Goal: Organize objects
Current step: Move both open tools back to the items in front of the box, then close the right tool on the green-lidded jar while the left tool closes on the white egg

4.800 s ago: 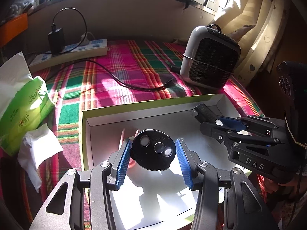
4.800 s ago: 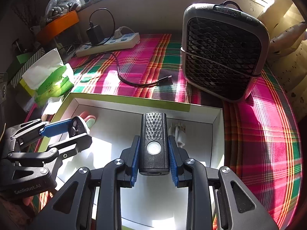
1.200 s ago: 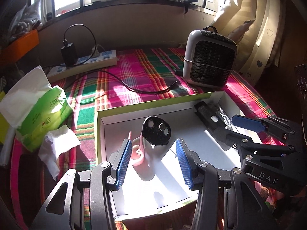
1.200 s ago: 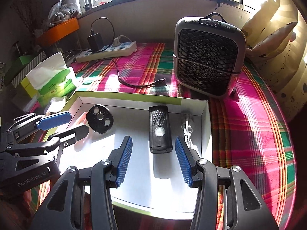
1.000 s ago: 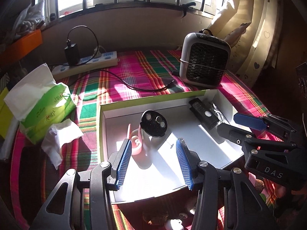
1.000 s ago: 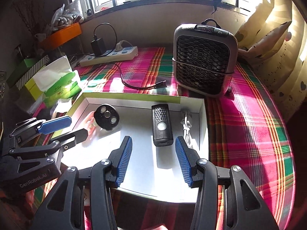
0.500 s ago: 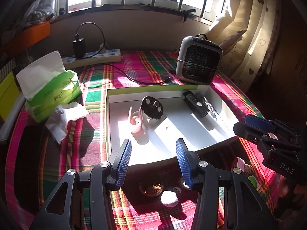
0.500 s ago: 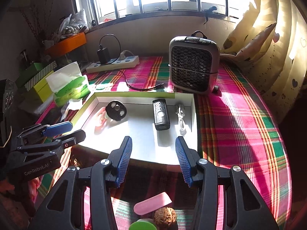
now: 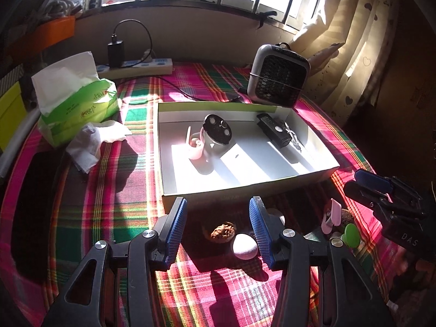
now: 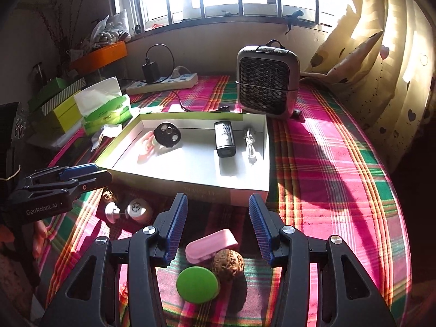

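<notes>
Beside the near wall of the white box [image 9: 245,182], on the plaid-covered bench [image 10: 327,163], several small loose things lie waiting. Landmark for all places below: the white box.

Inside the box: a black round disc [image 10: 167,134] with a pink curled piece [image 9: 194,147] against it toward the left wall; a black rectangular gadget [image 10: 224,137] right of centre, long axis running from the near wall to the far wall; a white cord bundle [image 10: 250,143] just beside the gadget, close to the right wall.

Outside the box, just short of its near wall:
- pink clip [image 10: 211,245], long axis roughly crosswise to the right gripper's fingers, tilted up to the right;
- walnut [image 10: 228,264] touching or nearly touching the clip on its near side;
- green round cap [image 10: 197,284] nearest the camera;
- a second walnut [image 9: 222,231] and a pale egg-shaped thing [image 9: 244,246], off the box's near-left stretch;
- a small white piece with a dial face [image 10: 137,209], also near-left.

Right gripper [image 10: 218,226]: fingers wide apart, holding nothing; pink clip, walnut and green cap lie directly between and just below them. Left gripper [image 9: 219,230]: fingers likewise apart and empty; second walnut and pale egg lie between them, the egg close to the right-hand finger.

Judgement: each hand is nearer its own cluster. The pink clip's crosswise lie suggests the right gripper may need a wrist turn to close across its short side; the walnut hard against it risks being nudged or caught.
</notes>
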`<action>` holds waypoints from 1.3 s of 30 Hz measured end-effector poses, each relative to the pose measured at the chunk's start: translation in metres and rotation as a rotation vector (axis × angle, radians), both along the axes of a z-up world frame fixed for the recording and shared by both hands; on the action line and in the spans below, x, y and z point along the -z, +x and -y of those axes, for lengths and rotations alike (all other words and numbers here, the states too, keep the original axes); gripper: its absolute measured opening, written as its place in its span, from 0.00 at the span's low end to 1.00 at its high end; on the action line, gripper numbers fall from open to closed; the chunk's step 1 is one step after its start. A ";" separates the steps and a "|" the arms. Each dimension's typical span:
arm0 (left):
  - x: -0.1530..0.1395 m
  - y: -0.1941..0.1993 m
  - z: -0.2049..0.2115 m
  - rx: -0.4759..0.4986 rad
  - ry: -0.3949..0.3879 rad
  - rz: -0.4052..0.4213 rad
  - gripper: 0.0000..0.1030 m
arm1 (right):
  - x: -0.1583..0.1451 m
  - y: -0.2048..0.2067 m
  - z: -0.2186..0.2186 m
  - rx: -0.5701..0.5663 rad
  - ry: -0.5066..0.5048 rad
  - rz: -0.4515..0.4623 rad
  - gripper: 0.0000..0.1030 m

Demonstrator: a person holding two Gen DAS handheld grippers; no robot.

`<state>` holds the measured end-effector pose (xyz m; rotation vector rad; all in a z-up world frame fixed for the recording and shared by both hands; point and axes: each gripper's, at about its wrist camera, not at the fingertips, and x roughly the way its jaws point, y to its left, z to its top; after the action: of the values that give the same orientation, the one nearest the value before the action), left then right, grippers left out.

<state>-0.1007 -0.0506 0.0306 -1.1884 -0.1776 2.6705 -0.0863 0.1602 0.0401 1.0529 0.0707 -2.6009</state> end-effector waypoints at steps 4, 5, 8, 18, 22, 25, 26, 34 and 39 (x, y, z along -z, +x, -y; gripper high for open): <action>0.002 0.006 0.002 0.012 0.005 -0.003 0.44 | 0.001 0.008 -0.001 -0.006 0.006 -0.010 0.47; 0.002 0.007 0.002 0.014 0.006 0.000 0.44 | 0.000 0.010 -0.001 -0.011 0.004 -0.013 0.47; 0.004 0.010 0.001 0.020 0.007 0.008 0.44 | 0.001 0.014 0.000 -0.021 0.010 -0.014 0.47; 0.011 0.015 -0.005 0.058 0.019 0.030 0.44 | 0.007 0.027 0.000 -0.032 0.006 -0.002 0.47; 0.014 0.016 -0.008 0.072 0.022 0.040 0.44 | 0.010 0.031 -0.002 -0.032 0.010 0.005 0.47; 0.018 0.016 -0.010 0.078 0.026 0.056 0.44 | 0.012 0.034 -0.003 -0.033 0.012 0.010 0.47; 0.019 0.016 -0.011 0.080 0.027 0.061 0.44 | 0.013 0.035 -0.003 -0.032 0.012 0.012 0.47; 0.028 0.016 -0.019 0.098 0.028 0.085 0.44 | 0.022 0.042 -0.009 -0.021 0.017 0.035 0.47; 0.029 0.014 -0.020 0.097 0.027 0.088 0.44 | 0.024 0.041 -0.010 -0.023 -0.003 0.044 0.48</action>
<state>-0.0868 -0.0305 0.0014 -1.2734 -0.1655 2.5268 -0.0449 0.1707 0.0156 1.1018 0.0679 -2.5551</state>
